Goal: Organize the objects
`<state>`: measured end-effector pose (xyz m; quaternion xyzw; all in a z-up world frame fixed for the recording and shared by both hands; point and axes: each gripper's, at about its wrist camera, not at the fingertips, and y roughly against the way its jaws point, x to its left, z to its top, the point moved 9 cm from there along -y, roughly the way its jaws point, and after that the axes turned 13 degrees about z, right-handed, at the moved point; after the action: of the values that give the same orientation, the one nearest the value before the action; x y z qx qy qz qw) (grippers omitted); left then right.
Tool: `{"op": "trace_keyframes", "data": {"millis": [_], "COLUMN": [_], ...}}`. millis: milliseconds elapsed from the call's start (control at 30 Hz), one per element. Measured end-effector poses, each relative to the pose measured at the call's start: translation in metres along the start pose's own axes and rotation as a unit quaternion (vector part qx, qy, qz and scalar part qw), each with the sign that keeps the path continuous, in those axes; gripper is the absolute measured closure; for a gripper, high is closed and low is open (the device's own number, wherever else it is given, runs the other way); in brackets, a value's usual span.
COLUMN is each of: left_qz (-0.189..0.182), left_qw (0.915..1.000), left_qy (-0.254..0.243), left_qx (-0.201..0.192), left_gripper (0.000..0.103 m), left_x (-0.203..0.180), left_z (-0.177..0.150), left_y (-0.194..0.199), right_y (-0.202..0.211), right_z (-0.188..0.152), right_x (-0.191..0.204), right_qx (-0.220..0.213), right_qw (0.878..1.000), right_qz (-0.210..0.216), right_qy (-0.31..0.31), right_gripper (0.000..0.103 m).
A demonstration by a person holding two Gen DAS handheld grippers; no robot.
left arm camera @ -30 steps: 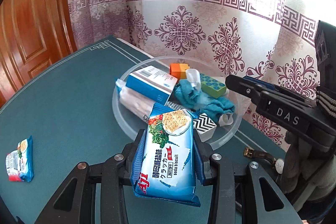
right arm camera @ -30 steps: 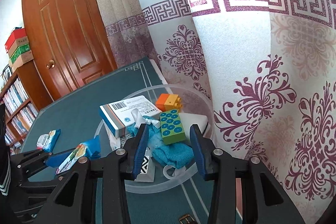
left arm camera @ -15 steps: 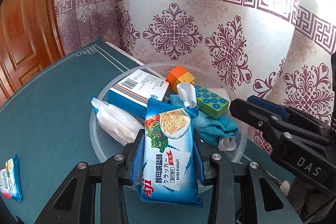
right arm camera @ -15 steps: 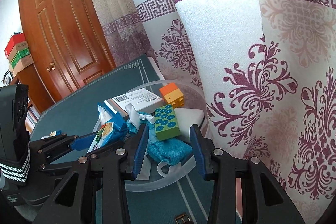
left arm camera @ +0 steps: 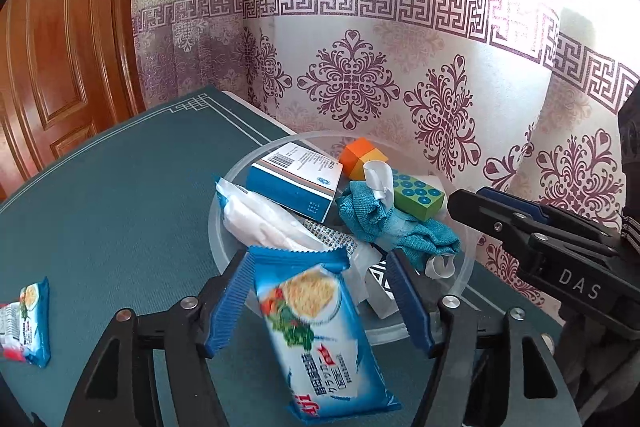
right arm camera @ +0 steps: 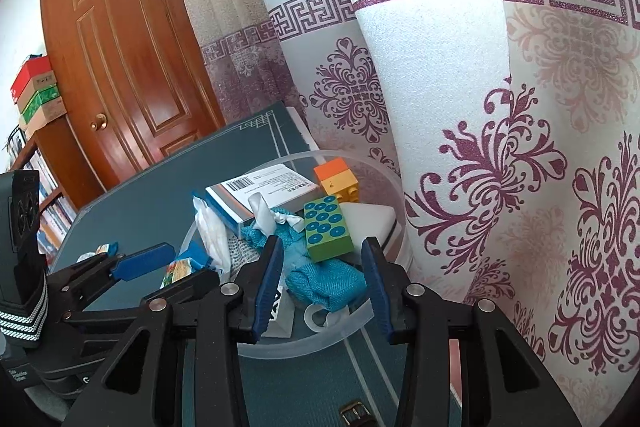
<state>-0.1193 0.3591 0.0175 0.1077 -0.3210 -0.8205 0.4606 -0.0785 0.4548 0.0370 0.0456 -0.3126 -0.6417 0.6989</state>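
the left hand-held gripper (left arm camera: 320, 295) has just been opening; the blue soda-biscuit packet (left arm camera: 320, 339) lies lengthwise between its parted pads, tip over the clear round plastic bowl (left arm camera: 466, 277) rim; right hand-held gripper (right arm camera: 324, 279) narrow, empty

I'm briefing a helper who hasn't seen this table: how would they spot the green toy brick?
Find the clear round tub by the patterned curtain. Inside it, the green brick rests on a crumpled teal cloth. Blue round studs distinguish it from the orange-yellow block behind.
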Motion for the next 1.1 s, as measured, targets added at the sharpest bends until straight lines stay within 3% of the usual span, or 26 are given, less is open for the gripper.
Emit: {"op": "trace_keyframes", "data": {"millis": [100, 200, 400, 500, 700, 867, 933, 1000, 1100], "left_qz": [0.007, 0.004, 0.024, 0.02, 0.01, 0.036, 0.038, 0.045, 0.037], "left_qw": [1.0, 0.9995, 0.9956, 0.9908, 0.9862, 0.9858, 0.9862, 0.9869, 0.9878], "left_qy": [-0.003, 0.013, 0.046, 0.059, 0.073, 0.062, 0.06, 0.054, 0.056], "left_qx": [0.002, 0.029, 0.077, 0.12, 0.149, 0.152, 0.149, 0.145, 0.141], "left_gripper": [0.027, 0.02, 0.02, 0.02, 0.019, 0.02, 0.026, 0.046, 0.055], "left_x": [0.008, 0.017, 0.034, 0.034, 0.019, 0.02, 0.023, 0.028, 0.033], "left_z": [-0.01, -0.028, -0.063, -0.076, -0.076, -0.078, -0.08, -0.082, -0.081], "left_y": [0.007, 0.01, 0.014, 0.008, -0.003, -0.011, -0.009, -0.007, -0.003], "right_y": [0.002, 0.002, 0.003, 0.002, 0.0, 0.0, 0.001, 0.001, 0.0], "right_z": [-0.001, -0.001, -0.003, -0.005, -0.006, -0.005, -0.005, -0.005, -0.006], "right_x": [0.001, 0.002, 0.004, 0.007, 0.012, 0.012, 0.012, 0.011, 0.012], "right_qx": [0.001, 0.002, 0.006, 0.009, 0.011, 0.01, 0.009, 0.009, 0.011], "right_qw": [1.0, 1.0, 1.0, 1.0, 1.0, 1.0, 1.0, 1.0, 1.0], "right_qz": [0.0, 0.001, 0.003, 0.006, 0.012, 0.013, 0.013, 0.014, 0.015], "right_qy": [0.002, 0.001, 0.005, 0.006, 0.011, 0.011, 0.009, 0.007, 0.008], "right_gripper": [0.06, 0.06, 0.06, 0.06, 0.06, 0.06, 0.06, 0.06, 0.06]}}
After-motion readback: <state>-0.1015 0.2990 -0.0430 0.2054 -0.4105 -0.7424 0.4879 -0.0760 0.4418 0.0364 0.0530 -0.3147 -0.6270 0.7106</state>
